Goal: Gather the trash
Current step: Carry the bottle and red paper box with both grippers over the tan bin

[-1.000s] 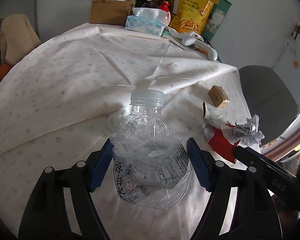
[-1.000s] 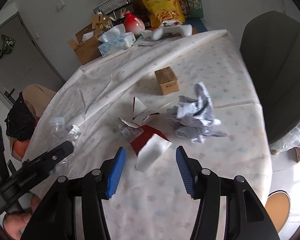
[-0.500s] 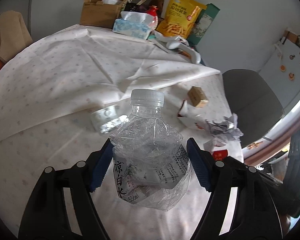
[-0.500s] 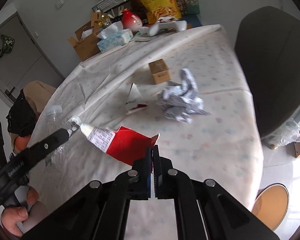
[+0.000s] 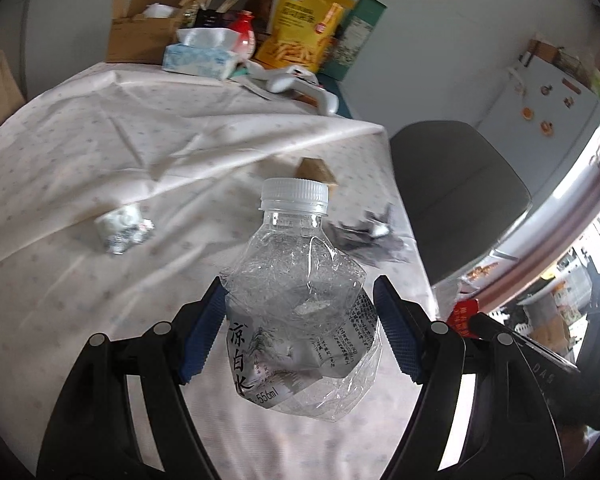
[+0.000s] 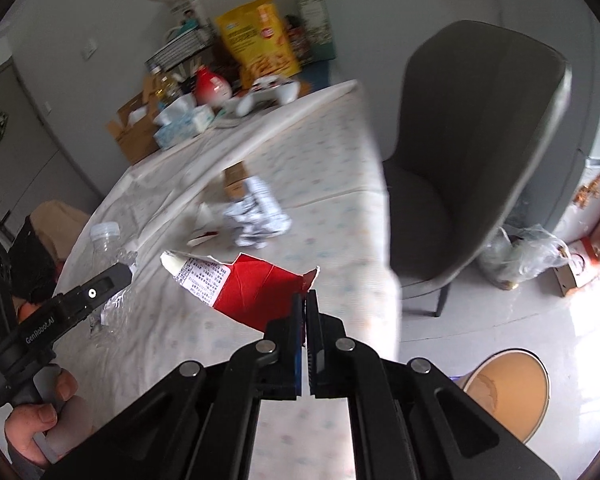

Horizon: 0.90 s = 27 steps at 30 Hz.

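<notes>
Left gripper (image 5: pixel 300 332): the blue pads (image 5: pixel 202 336) stand moderately apart and press both sides of a crushed clear plastic bottle (image 5: pixel 296 308). The bottle is held clear above the tablecloth (image 5: pixel 100 152), white cap pointing away from the camera, printed label toward the lower end. In the right wrist view, the person's left hand (image 6: pixel 40 420) wraps the handle low at the left edge, and the gripper body reaches up and to the right, over the table.

On the cloth beyond the left gripper: a small crumpled wrapper (image 5: pixel 124 228) at left, a small cardboard box (image 5: pixel 316 168) behind the bottle cap, and a crumpled sheet of paper (image 5: pixel 368 236) to the right of the bottle. A torn white scrap (image 6: pixel 204 226) lies just beside the crumpled paper in the right wrist view.

Right gripper (image 6: pixel 305 312): the jaws are closed almost completely, pinching one corner of a torn red-and-white carton (image 6: pixel 244 288). The carton is lifted off the cloth and extends up and to the left of the fingertips, between the two grippers.

A grey chair (image 6: pixel 472 152) stands at the right table edge. Plastic bags (image 6: pixel 520 252) lie on the floor behind it.
</notes>
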### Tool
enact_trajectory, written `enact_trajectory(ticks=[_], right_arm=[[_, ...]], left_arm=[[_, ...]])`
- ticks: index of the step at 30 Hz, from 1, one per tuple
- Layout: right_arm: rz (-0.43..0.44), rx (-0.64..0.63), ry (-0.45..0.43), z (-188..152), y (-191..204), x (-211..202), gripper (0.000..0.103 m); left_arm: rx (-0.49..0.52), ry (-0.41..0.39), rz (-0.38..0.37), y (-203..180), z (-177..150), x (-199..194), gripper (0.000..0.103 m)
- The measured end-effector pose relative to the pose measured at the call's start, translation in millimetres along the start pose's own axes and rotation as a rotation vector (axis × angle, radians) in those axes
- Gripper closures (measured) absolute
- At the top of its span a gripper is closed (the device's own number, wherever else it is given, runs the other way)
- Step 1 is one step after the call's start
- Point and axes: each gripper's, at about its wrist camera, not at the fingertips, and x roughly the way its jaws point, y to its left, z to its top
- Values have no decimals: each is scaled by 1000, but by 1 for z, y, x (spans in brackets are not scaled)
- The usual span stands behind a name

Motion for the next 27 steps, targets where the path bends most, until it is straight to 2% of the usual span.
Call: enact_trajectory(ticks=[17, 27], right_arm=[[-163, 184, -64, -21, -108, -63, 100], [-257, 267, -82, -40, -161, -89, 100]], left_arm=[[128, 59, -132, -84, -10, 30, 29], [213, 119, -200, -138, -28, 54, 29]])
